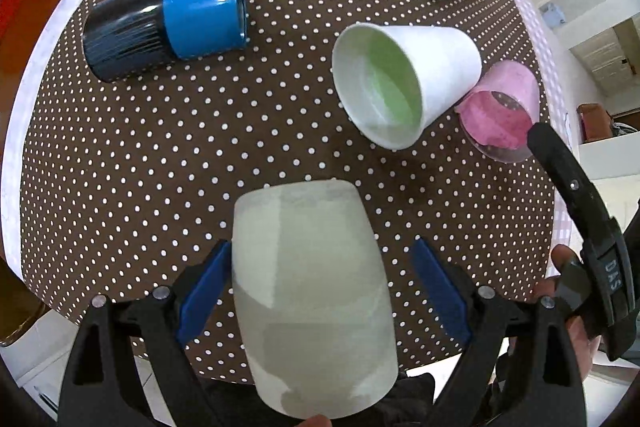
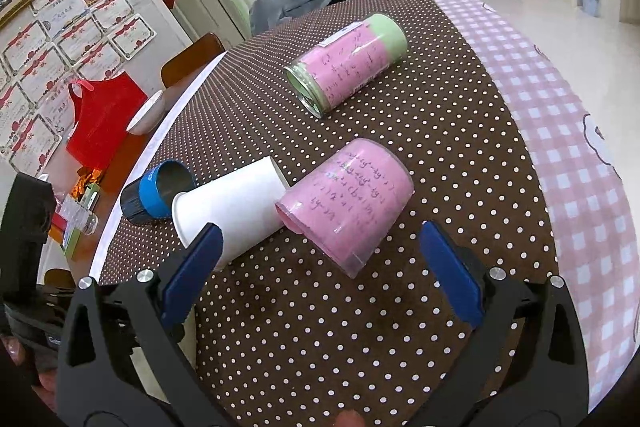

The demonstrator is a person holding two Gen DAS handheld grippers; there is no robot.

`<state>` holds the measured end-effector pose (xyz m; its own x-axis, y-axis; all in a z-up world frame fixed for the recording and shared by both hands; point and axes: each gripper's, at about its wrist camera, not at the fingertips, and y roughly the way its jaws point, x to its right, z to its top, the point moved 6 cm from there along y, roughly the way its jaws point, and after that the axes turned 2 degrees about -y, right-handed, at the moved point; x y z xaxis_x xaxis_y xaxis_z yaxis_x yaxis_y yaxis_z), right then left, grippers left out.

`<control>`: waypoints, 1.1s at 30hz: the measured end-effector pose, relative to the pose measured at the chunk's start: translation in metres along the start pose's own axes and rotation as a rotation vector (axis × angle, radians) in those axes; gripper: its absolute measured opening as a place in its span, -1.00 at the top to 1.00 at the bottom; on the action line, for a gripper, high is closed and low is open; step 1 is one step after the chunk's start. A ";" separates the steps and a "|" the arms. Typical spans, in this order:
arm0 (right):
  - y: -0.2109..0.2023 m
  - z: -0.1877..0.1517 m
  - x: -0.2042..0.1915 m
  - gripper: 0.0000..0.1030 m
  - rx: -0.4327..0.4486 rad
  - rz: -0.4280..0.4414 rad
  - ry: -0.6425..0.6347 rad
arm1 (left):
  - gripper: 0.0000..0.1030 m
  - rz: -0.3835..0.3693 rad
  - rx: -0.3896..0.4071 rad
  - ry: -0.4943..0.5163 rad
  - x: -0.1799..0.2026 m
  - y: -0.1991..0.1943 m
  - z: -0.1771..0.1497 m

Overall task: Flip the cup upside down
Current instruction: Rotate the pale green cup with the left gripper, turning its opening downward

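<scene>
The left gripper [image 1: 320, 291] stood open around the frosted cup [image 1: 312, 299] at lower centre, not visibly clamping, so it could slip.

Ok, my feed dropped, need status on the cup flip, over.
Left tongs open around frosted cup, left pad touching, right pad clear. Right tongs open, empty. White cup and pink cup lying ahead.

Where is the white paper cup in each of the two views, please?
Left wrist view: the white paper cup lies on its side right of centre, mouth toward the camera.
Right wrist view: the same cup lies left of centre, behind the left finger.
Shared landmark: the pink cup touching its base.
</scene>
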<state>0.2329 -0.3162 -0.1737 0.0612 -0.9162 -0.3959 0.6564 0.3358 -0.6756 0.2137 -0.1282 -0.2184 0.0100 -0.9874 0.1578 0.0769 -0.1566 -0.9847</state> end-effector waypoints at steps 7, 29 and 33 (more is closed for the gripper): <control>-0.007 0.000 -0.001 -0.88 0.023 -0.010 0.000 | -0.42 -0.027 -0.036 0.005 0.002 0.015 0.019; -0.088 -0.051 -0.023 -0.88 0.230 -0.209 0.064 | -0.40 -0.228 0.357 0.246 -0.019 -0.047 0.016; -0.103 -0.057 -0.034 -0.88 0.264 -0.210 0.041 | -0.40 -0.233 0.531 0.257 -0.022 -0.064 0.016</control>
<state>0.1201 -0.3074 -0.1261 -0.1229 -0.9480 -0.2936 0.8241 0.0673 -0.5625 0.2246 -0.0956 -0.1579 -0.3016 -0.9128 0.2754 0.5329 -0.4009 -0.7452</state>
